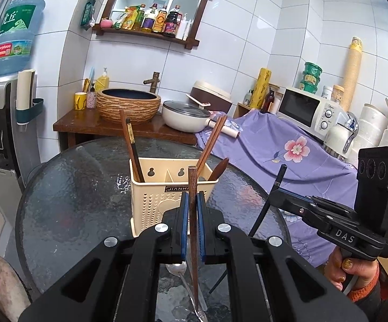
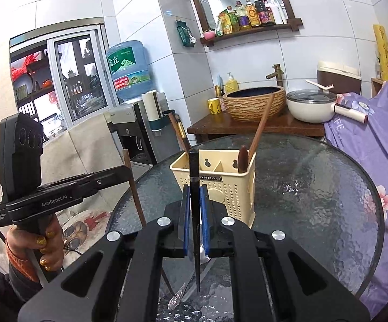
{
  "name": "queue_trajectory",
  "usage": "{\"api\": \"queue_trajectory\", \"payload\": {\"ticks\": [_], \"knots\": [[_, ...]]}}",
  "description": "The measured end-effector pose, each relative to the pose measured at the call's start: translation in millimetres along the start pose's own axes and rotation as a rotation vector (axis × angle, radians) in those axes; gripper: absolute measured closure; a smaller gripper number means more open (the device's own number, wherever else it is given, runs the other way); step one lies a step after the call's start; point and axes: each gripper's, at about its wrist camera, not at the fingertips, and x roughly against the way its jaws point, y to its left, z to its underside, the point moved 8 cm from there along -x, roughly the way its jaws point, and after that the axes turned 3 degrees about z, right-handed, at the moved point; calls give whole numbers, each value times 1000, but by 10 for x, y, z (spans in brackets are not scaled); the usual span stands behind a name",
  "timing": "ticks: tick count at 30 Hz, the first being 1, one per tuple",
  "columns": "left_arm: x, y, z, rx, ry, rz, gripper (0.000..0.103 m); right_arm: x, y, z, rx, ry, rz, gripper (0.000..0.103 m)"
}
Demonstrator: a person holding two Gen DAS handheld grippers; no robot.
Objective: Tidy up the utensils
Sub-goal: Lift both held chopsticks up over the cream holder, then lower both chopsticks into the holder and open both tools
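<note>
Left gripper (image 1: 193, 201) squeezes a brown chopstick (image 1: 193, 214) tight. Right gripper (image 2: 194, 196) pinches a black chopstick (image 2: 195, 214). Both stand near the cream holder (image 1: 156, 196) on the glass table (image 1: 67, 201)

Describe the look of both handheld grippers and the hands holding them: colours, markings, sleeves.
Both grippers are matte black with blue finger pads and round silver bolts. The right gripper carries white "DAS" lettering and a black camera block with a green light. The left gripper reads "GenRobot.AI". The right hand and left hand both have gold glitter nails and orange knit cuffs.
</note>
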Motion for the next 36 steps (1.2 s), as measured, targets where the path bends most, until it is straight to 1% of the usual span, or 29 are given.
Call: {"api": "queue_trajectory", "payload": {"ticks": [5,9,14,17,21,24,26,28,31,34,36], "knots": [[75,17,-95,-12,-16,9,97,30,35,-143,15,-16,-8,95],[143,4,-283,-29,-48,3,97,42,67,-363,36,-39,-10,95],[285,2,-731,-60,-120,-17,97,88,124,-733,51,-80,-25,95],[343,-11,-1051,-77,-163,-41,97,129,148,-1049,51,-126,-23,95],[393,9,-1520,-58,-223,-55,97,146,159,-1500,48,-190,-8,95],[379,44,-1772,-61,-268,-107,97,99,154,-1731,55,-225,26,95],[316,75,-1855,-57,-281,-133,97,17,137,-1829,61,-239,49,95],[212,111,-1878,-52,-279,-157,97,-92,113,-1859,75,-249,78,95],[7,191,-1807,-44,-264,-188,97,-309,61,-1795,93,-242,123,95],[-237,310,-1618,-13,-222,-202,97,-549,-22,-1595,85,-216,151,95],[-428,388,-1438,-2,-183,-215,97,-722,-79,-1430,83,-183,165,95]]}}
